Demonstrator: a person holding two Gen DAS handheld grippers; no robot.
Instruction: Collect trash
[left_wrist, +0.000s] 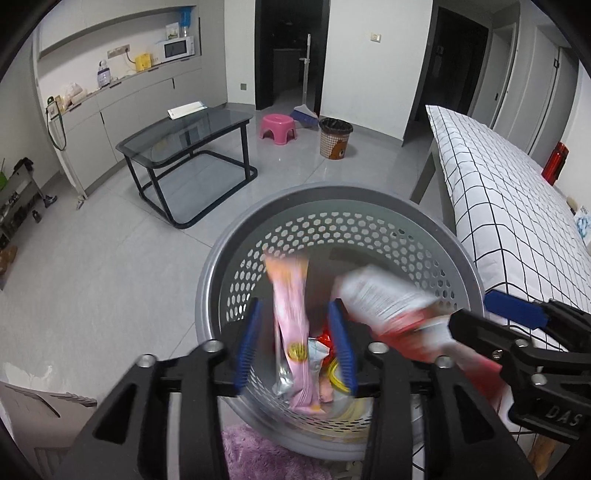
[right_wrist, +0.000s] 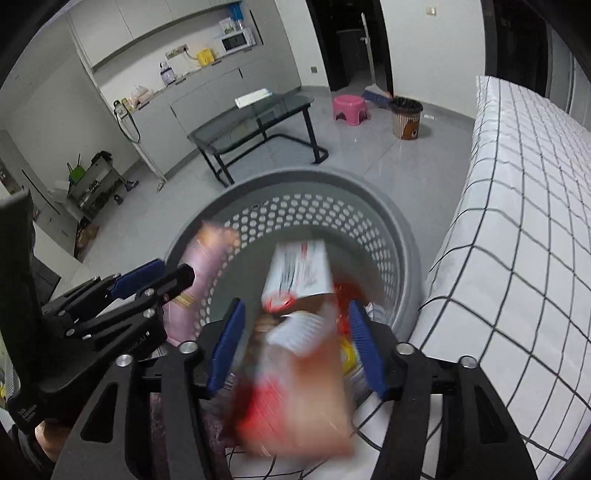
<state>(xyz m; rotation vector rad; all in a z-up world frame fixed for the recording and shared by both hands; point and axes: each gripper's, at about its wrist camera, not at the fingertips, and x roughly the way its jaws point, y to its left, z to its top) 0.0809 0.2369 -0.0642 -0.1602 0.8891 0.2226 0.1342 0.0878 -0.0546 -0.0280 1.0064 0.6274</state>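
While both tools hang over one grey perforated basket (left_wrist: 332, 206), two wrappers blur mid-air: pink wrapper (left_wrist: 291, 325) between spread fingers of left gripper (left_wrist: 295, 347), red-white packet (right_wrist: 295, 332) between spread fingers of right gripper (right_wrist: 295, 347), neither clamped. More wrappers on basket bottom. Grey tile floor (left_wrist: 110, 266); checked bedsheet (left_wrist: 509, 206) beside basket; one glass table (left_wrist: 184, 147), one pink stool (left_wrist: 277, 126), one brown bin (left_wrist: 335, 138).

Colours and patterns around the bin

A grey perforated plastic basket (left_wrist: 369, 206), a blurred pink snack wrapper (left_wrist: 291, 314) and a white black-gridded cloth (right_wrist: 524, 229) are seen.
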